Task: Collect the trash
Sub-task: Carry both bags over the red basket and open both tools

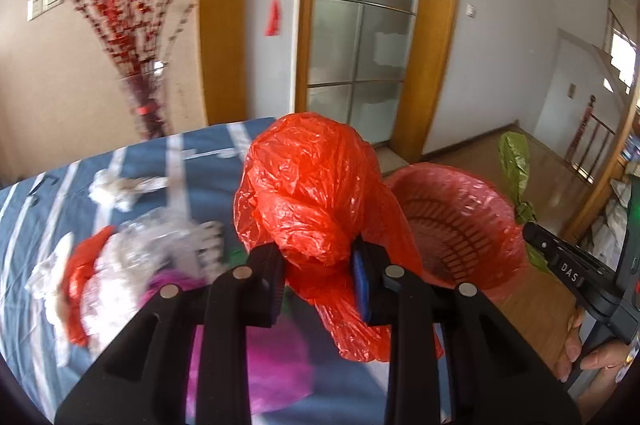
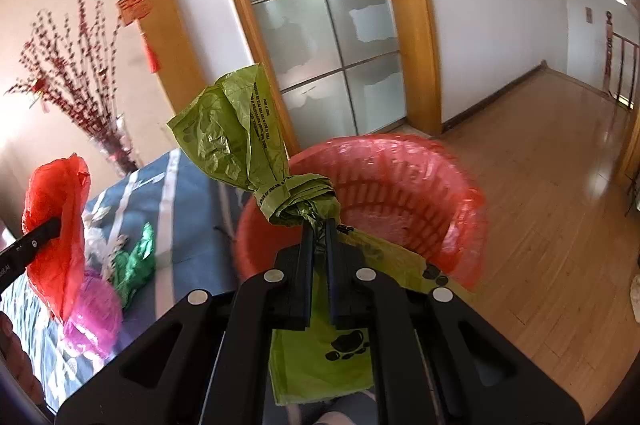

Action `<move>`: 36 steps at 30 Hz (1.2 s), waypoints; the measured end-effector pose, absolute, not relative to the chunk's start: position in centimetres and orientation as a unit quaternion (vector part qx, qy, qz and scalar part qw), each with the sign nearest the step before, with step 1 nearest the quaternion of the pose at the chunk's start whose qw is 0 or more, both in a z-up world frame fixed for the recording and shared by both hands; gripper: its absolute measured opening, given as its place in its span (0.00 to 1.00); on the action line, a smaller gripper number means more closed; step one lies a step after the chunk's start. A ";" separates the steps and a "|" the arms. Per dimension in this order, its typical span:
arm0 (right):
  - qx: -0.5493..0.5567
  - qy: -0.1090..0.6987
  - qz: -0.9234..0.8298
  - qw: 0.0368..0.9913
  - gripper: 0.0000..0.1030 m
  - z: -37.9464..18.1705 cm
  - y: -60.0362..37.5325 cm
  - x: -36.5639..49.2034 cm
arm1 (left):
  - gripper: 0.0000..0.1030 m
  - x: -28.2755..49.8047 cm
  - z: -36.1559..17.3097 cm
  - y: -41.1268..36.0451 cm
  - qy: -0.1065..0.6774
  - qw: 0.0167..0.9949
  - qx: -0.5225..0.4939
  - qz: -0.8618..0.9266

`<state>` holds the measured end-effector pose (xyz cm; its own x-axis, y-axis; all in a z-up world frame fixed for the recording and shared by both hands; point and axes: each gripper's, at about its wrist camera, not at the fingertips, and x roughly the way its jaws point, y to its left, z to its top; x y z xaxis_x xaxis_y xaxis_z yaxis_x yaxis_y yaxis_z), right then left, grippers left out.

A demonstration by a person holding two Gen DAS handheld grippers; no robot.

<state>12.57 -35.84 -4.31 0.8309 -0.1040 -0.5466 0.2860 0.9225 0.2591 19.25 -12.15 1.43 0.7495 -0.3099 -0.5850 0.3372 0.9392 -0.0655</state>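
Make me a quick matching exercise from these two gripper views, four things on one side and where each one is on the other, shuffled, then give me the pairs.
Things
1. red plastic bag
2. green plastic bag
3. pink-lined basket
4. purple bag

Places
A. lying on the striped blue cloth
B. pinched in the right gripper
C. standing on the wooden floor beside the table
D. clamped in the left gripper

Pairs: 1-D, 2-B, 3-C, 4-A
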 end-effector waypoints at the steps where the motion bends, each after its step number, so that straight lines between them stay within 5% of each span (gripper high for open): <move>1: 0.168 0.271 -0.106 0.942 0.06 -4.4 -36.1 12.6 | 0.27 19.5 1.3 -13.0 0.309 0.933 0.025 -0.181; 36: 0.226 0.280 -0.115 0.926 0.06 -6.0 -40.3 16.1 | 0.28 26.3 -4.2 -25.0 0.373 0.886 0.036 -0.274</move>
